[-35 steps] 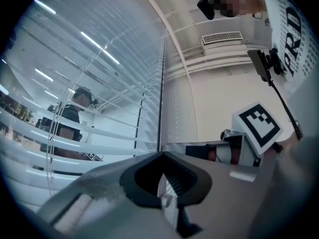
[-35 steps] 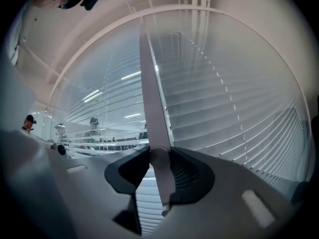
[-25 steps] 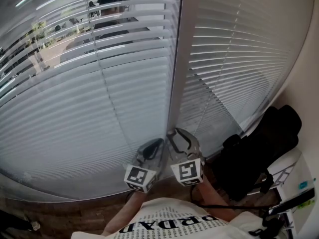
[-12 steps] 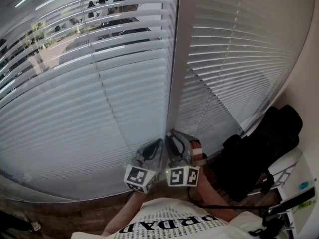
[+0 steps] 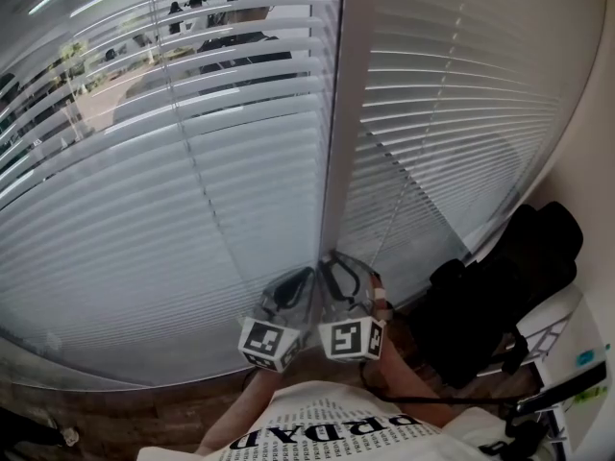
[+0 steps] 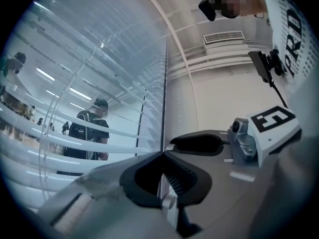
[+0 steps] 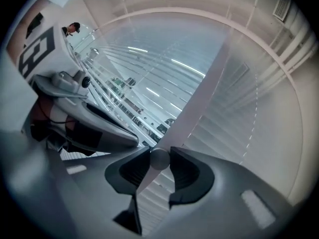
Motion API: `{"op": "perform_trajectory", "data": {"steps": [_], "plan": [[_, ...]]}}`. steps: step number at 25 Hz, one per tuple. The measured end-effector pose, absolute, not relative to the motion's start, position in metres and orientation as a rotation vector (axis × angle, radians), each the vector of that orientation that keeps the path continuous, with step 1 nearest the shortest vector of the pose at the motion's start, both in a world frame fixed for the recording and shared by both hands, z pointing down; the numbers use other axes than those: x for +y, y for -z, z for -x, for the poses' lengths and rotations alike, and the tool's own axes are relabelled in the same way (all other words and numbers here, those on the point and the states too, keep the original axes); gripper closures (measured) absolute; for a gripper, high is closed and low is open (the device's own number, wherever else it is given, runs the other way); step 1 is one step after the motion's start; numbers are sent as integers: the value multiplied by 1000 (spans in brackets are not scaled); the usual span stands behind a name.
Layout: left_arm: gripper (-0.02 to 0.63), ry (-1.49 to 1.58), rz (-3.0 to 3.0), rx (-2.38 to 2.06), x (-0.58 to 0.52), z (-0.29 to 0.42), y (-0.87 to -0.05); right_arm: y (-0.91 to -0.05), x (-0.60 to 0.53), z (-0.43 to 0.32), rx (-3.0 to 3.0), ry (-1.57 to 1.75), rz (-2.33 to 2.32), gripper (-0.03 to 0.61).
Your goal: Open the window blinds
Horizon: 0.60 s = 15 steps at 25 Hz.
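White slats fill the whole space ahead of both claws. The left blind, up and to the left of the left claw, has its upper slats tilted apart, so that a person in a dark shirt shows between them. Its lower slats lie flat and shut. The right blind, above and to the right of the right claw, is shut all the way down. A pale frame post stands between the two blinds and runs down to the tips of both claws, which sit side by side at its foot, close together. To the right of the right claw, low by the wall, lies a black bag. Behind the claws, at the bottom edge of the head view, is the holder's white printed shirt.

The right claw is pinching the wand of the right blind. The clear rod comes slanting down from above and passes between the two dark pads, and both pads press on it. The left claw's tips are pressed together just beside the post's edge. A thin pale strip shows in the hollow behind the tips, and I cannot tell what it is. Each claw carries a marker cube at its rear end, the left cube and the right cube almost touching.
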<state>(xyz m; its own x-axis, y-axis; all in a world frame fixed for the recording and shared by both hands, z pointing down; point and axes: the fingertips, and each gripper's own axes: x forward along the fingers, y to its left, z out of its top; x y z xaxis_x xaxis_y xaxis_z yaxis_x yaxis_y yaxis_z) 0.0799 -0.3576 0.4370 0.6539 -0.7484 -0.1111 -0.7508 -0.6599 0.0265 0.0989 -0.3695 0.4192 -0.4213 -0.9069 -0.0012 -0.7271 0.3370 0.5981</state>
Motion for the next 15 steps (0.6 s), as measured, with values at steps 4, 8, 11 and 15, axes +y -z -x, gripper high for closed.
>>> {"op": "perform_trajectory", "data": {"steps": [4, 8, 11, 15], "plan": [[620, -174, 2836, 1284, -357, -79, -436, -419, -370, -100, -2323, 681, -1484, 445], [621, -173, 2840, 1280, -355, -80, -437, -418, -370, -101, -2373, 616, -1519, 445], [620, -170, 2840, 1276, -355, -80, -437, -417, -371, -103, -2407, 566, -1544, 443], [620, -169, 2842, 1269, -353, -81, -437, -418, -370, -103, -2423, 553, -1558, 445]]}}
